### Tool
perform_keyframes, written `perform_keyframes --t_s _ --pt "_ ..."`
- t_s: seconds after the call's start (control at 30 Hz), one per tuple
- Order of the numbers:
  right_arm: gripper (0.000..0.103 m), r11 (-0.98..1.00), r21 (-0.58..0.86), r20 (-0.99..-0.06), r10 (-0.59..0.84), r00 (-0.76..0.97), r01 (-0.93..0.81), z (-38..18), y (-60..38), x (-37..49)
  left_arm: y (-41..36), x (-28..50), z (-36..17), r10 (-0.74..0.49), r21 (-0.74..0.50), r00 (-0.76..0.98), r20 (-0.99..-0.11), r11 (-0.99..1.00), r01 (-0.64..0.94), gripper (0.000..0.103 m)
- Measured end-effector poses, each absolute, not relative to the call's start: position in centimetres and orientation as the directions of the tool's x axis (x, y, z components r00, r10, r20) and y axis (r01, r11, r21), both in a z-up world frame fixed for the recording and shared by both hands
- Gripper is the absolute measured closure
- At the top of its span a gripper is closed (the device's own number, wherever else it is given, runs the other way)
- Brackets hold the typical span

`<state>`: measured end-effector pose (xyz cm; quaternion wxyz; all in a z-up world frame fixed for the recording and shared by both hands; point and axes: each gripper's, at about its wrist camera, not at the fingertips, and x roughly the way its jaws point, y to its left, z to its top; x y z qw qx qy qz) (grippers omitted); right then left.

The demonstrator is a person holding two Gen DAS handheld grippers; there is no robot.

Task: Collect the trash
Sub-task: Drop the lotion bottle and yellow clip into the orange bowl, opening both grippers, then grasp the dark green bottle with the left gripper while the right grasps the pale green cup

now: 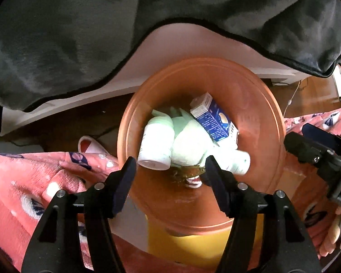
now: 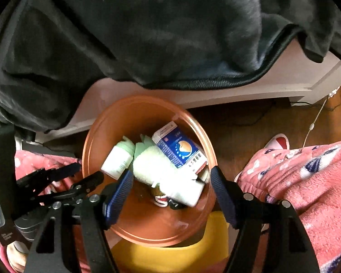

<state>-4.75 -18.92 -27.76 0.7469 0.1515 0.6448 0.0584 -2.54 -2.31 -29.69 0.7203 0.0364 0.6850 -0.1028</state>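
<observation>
A round orange-brown bin [image 1: 272, 113] [image 2: 91, 141] stands on the floor under both grippers. Inside lie a white bottle with a pale green cap [image 1: 155, 145] [image 2: 117, 159], a pale green fluffy item [image 1: 191, 143] [image 2: 152, 161], a blue and white carton [image 1: 213, 118] [image 2: 181, 150] and a second white bottle [image 1: 238, 161] [image 2: 188, 191]. My left gripper [image 1: 169, 161] [image 2: 81, 174] hangs open over the bin's mouth with nothing between its pads. My right gripper [image 2: 172, 171] [image 1: 307, 145] is open beside it, also holding nothing.
A dark blanket [image 1: 102, 34] drapes over a white bed frame [image 2: 284, 86] behind the bin. The person's pink patterned trouser legs [image 1: 22, 182] [image 2: 307, 182] flank the bin. A slipper [image 2: 277, 143], a white cable [image 2: 313, 122] and a yellow item [image 2: 170, 254] lie on the wooden floor.
</observation>
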Motion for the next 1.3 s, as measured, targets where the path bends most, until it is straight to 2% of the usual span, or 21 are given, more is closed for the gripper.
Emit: perform_keyframes --t_s 0.23,0.33,0.47,0.57,0.73,0.8,0.9,0.97,1.13,1.3 --pt "0.030 0.954 0.287 -0.936 0.261 0.237 0.085 -26.0 -19.0 -5.0 -2.1 -3.4 -28.2 -0.113 -0.093 0.087 -0.990 0.974 0.205 0.041" --pt "0.023 0.972 0.234 -0.919 0.213 0.333 0.025 -23.0 -18.9 -5.4 -1.7 -4.0 -25.9 -0.117 -0.082 0.159 -0.980 0.974 0.212 0.041" --pt "0.014 0.991 0.122 -0.830 0.128 0.543 -0.047 -16.6 -19.3 -6.5 0.0 -4.7 -21.1 -0.146 -0.091 0.286 -0.947 0.976 0.198 0.039" --pt "0.009 0.990 0.113 -0.760 0.140 0.635 -0.084 -12.6 -19.8 -6.9 1.1 -5.1 -16.5 -0.162 -0.083 0.406 -0.899 0.976 0.203 0.030" --pt "0.006 0.984 0.136 -0.662 0.174 0.729 -0.111 -7.0 -21.1 -6.3 2.1 -4.3 -8.9 -0.231 -0.128 0.546 -0.805 0.967 0.220 0.028" --pt "0.006 0.985 0.135 -0.628 0.170 0.759 -0.109 -5.4 -21.9 -6.1 1.9 -2.9 -6.2 -0.252 -0.135 0.590 -0.767 0.963 0.235 0.019" --pt "0.006 0.991 0.096 -0.592 0.134 0.795 -0.096 -3.9 -22.7 -5.6 0.7 1.2 -2.9 -0.236 -0.114 0.621 -0.747 0.967 0.230 0.019" --pt "0.006 0.992 0.096 -0.590 0.125 0.797 -0.084 -3.7 -23.5 -5.3 0.0 4.6 -1.5 -0.259 -0.147 0.613 -0.746 0.963 0.228 0.019" --pt "0.006 0.990 0.117 -0.593 0.128 0.795 -0.073 -4.7 -24.8 -4.8 -3.1 15.8 0.7 -0.304 -0.301 0.540 -0.785 0.949 0.097 0.019" --pt "0.006 0.989 0.117 -0.603 0.139 0.786 -0.086 -6.1 -25.4 -4.5 -7.2 24.5 0.0 -0.247 -0.306 0.481 -0.841 0.951 -0.047 0.019"
